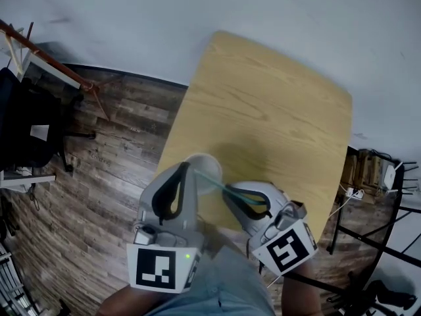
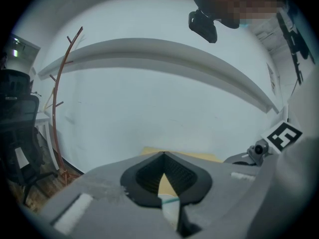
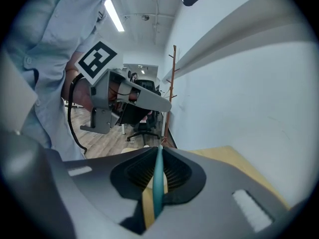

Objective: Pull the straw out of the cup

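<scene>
Looking down from the head camera, I see the pale wooden table [image 1: 276, 110] pushed against a white wall [image 1: 164, 18], with dark plank flooring [image 1: 112, 157] on its left. Both tools are over the table's near edge. My left gripper [image 1: 186, 168] has its jaws pressed together at the tips. Further back between them they pinch the wall of the white cup [image 1: 212, 166], and the left gripper view shows that white rim wedged between the pads. My right gripper [image 1: 229, 189] sits just beside it, jaws clamped on the teal straw [image 3: 158, 183], which runs straight along the seam between them. From above, the straw slants from the right gripper across to the cup's mouth. I cannot tell whether its tip is inside the cup.
</scene>
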